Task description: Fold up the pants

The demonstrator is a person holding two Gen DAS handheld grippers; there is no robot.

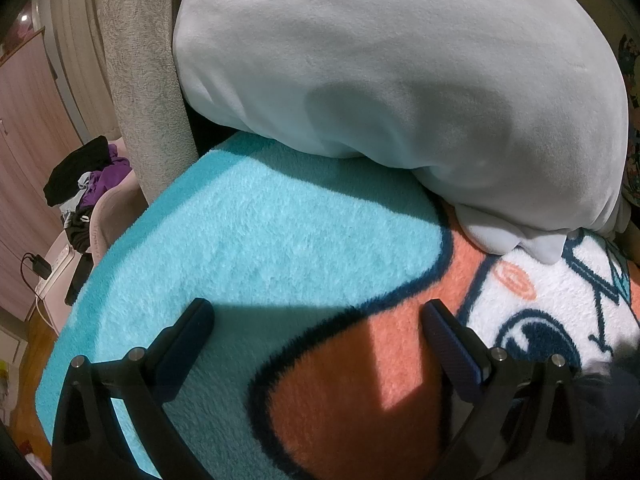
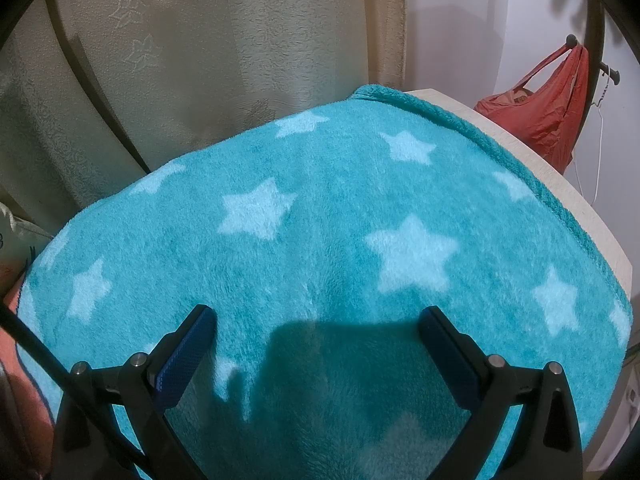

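A pale blue soft garment, likely the pants, lies bunched in a rounded heap at the far side of a fleece blanket with a turquoise, orange and white cartoon print. My left gripper is open and empty, hovering over the blanket just short of the heap. My right gripper is open and empty above a turquoise star-patterned part of the blanket. The pale garment does not show in the right wrist view.
A beige curtain hangs behind the table. The table's pale edge shows at right, with a red bag hanging beyond it. At left stand a pile of dark clothes, a grey towel and a charger.
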